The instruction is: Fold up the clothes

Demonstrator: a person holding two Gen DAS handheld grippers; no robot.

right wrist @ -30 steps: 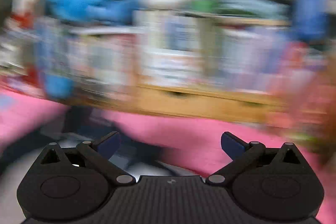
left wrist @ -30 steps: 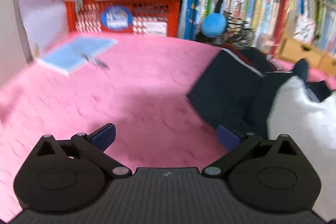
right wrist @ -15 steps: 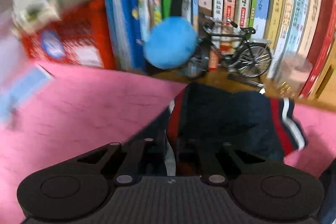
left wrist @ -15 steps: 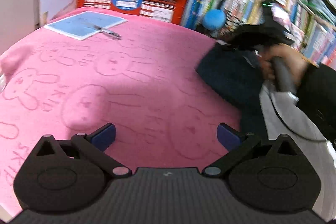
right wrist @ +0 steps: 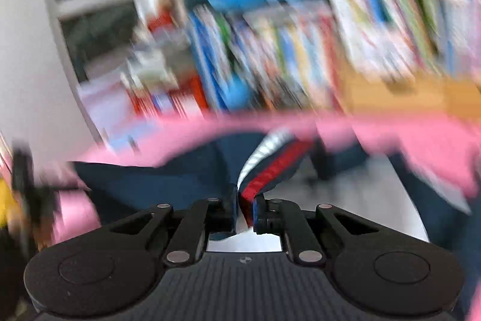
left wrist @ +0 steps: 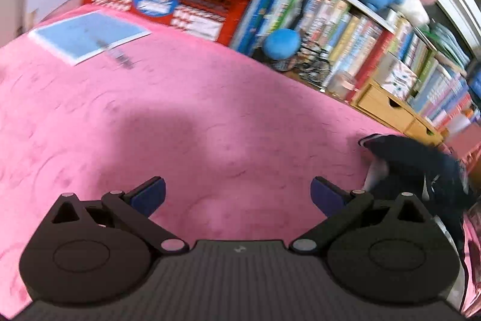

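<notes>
Right hand-held gripper (right wrist: 243,211) was clamped on the striped hem of the navy garment (right wrist: 168,182); left hand-held gripper (left wrist: 237,194) stood apart, empty, over the pink blanket (left wrist: 180,116). Garment lay bunched at blanket's right edge. Likely soft, light, floppy: best pinched at hems or corners. Bookshelf (left wrist: 375,29) behind.

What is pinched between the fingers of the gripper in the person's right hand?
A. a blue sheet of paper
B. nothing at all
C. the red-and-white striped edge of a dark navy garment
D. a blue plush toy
C: in the right wrist view the right gripper has its jaws closed on the navy garment at its red-and-white striped edge.
</notes>
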